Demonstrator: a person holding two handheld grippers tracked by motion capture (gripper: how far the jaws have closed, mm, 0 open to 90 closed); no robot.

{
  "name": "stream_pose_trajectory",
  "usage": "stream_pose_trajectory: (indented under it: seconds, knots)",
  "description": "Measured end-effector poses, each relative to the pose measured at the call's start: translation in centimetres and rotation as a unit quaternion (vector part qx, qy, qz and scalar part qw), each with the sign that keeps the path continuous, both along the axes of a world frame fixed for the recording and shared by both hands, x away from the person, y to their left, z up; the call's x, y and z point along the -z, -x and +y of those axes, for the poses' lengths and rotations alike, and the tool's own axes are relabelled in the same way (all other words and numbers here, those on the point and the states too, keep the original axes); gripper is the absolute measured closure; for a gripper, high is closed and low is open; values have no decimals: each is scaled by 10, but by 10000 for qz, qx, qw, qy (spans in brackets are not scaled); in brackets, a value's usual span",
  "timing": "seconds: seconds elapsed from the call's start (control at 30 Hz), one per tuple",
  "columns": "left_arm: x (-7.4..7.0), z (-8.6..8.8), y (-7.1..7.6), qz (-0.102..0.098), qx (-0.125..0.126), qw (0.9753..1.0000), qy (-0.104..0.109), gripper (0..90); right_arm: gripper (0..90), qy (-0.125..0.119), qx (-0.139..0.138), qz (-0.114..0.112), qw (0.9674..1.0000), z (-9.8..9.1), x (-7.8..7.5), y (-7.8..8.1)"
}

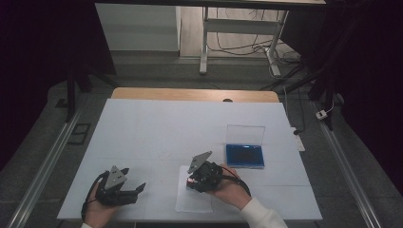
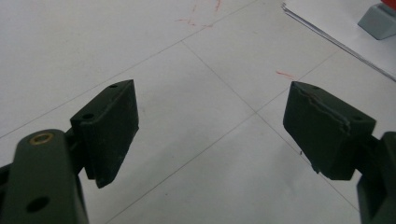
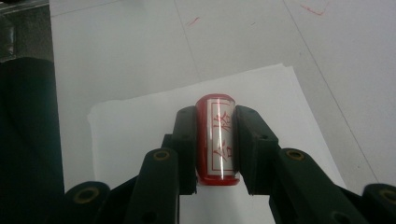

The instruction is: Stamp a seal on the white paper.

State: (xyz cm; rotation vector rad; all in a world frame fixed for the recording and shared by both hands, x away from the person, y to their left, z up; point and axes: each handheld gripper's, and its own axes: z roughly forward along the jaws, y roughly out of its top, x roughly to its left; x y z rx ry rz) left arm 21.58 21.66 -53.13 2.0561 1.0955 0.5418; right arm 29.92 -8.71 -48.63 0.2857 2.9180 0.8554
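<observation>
High view: the white-covered desk carries one sheet of white paper near its front edge and one blue ink pad case with its clear lid standing open, off to the right of the sheet. The right tool, held in one hand, sits over the top of the paper with a small red stamp at its tip. The left tool rests low at the desk's front left, well apart from the paper, its jaws spread with nothing between them.

Left gripper view: the two black jaws stand wide apart over bare desk. One corner of the paper shows at the upper right, and on it a grey block with a red top, cut off by the frame's edge.

Right gripper view: the right tool is pinching the one stamp, a jaw pressed against each side. The stamp is a red, rounded block with a white face label framed in red and bearing two red characters. It hangs over the single sheet; whether it touches the paper cannot be told.
</observation>
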Motion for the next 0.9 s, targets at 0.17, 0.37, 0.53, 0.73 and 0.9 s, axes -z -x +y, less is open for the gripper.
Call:
stream_pose_trajectory:
  seconds: [0.17, 0.37, 0.53, 0.73, 0.9]
  knots:
    - [1, 0, 0, 6, -10, 10000, -10, 183, 702, 18, -8, -11, 10000, 0, 0, 0]
    - [1, 0, -1, 12, -20, 10000, -26, 183, 704, 69, 37, -30, 10000, 2, 0, 2]
    - [1, -1, 0, 13, -19, 10000, -44, 182, 707, 140, 57, -64, 9999, 4, 3, 3]
    - [1, 0, 0, 10, -25, 10000, -41, 182, 709, 168, 54, -22, 9998, 4, 4, 2]
    - [1, 0, 1, 6, -42, 10000, -33, 182, 710, 178, 54, -38, 9998, 3, 4, 2]
